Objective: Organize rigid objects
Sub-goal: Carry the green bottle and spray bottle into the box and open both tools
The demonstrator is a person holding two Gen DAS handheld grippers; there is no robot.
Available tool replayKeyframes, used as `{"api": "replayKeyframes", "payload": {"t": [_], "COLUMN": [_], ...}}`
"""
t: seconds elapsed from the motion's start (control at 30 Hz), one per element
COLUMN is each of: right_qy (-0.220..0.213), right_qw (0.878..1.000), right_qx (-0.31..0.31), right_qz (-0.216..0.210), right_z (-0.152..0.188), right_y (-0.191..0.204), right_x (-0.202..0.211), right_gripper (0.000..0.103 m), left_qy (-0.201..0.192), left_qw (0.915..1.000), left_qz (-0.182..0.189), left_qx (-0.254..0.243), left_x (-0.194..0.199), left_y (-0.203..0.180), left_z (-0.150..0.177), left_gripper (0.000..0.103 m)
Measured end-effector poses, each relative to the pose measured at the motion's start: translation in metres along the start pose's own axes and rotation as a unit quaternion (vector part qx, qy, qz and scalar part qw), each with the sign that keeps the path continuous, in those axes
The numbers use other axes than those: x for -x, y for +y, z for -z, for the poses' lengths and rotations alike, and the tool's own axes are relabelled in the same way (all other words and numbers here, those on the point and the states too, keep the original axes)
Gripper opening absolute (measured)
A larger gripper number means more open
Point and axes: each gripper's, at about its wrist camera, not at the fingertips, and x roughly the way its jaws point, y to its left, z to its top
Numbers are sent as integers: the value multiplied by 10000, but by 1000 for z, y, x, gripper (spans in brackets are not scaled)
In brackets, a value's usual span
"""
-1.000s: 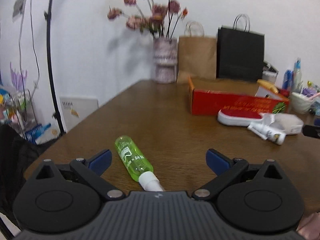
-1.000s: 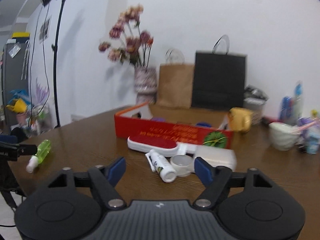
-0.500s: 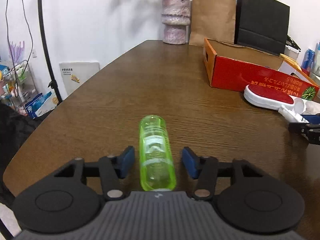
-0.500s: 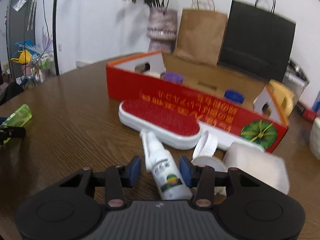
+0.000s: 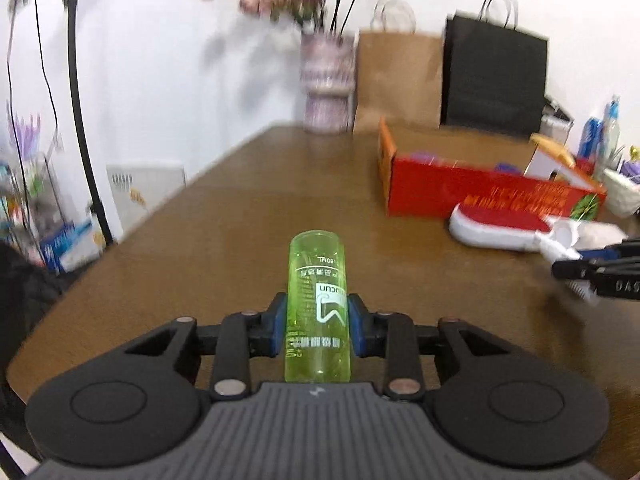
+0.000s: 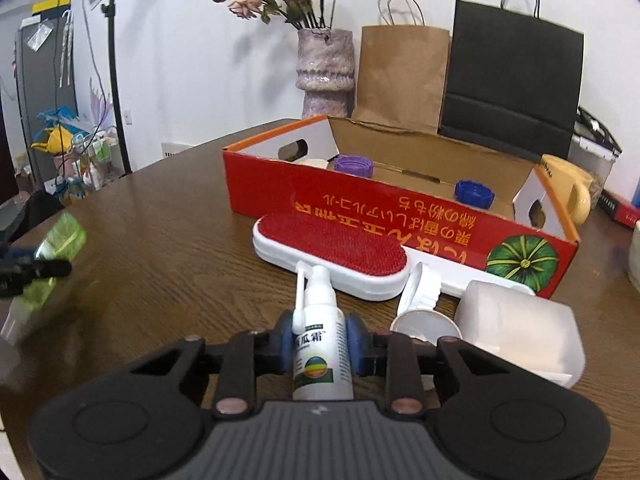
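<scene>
The green bottle (image 5: 318, 308) is sitting clamped between the left gripper (image 5: 317, 330) pads, base pointing forward over the table (image 5: 240, 216); its white label print is showing upside down, with "60ML" just readable. The right gripper (image 6: 319, 340) is squeezing a white spray bottle (image 6: 320, 354) bearing Chinese characters and a rainbow disc, nozzle aimed at the lint brush (image 6: 332, 256). Beyond, the red box (image 6: 400, 216), printed with inverted yellow script and a pumpkin, is holding a purple cap (image 6: 353, 165) and a blue cap (image 6: 474, 192).
</scene>
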Motion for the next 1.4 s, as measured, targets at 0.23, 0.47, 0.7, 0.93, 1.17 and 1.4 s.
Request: {"api": "replayKeyframes", "payload": {"t": [0.23, 0.47, 0.7, 0.93, 1.17, 1.4], "right_qy": [-936, -2261, -3308, -3440, -3387, -3118], "right_qw": [9951, 9683, 9321, 9266, 9280, 9367], "right_qx": [-190, -796, -974, -905, -925, -1021], "right_qz": [262, 709, 1112, 1221, 1244, 1224], "right_z": [15, 64, 106, 121, 121, 99], "right_y": [3, 0, 14, 27, 28, 10], "right_x": [80, 170, 222, 244, 243, 219], "right_gripper": [27, 27, 27, 27, 27, 27], "left_qy": [-871, -1882, -2660, -2508, -2481, -2322], "left_qw": [9962, 9813, 9623, 9655, 9664, 9707], "left_qz": [-24, 359, 559, 696, 665, 609], "left_qx": [37, 206, -69, -34, 21, 73], "left_x": [48, 105, 154, 165, 165, 136], "left_y": [-28, -58, -88, -88, -80, -83], "left_z": [-6, 11, 25, 34, 37, 18], "left_gripper": [31, 31, 31, 31, 31, 31]}}
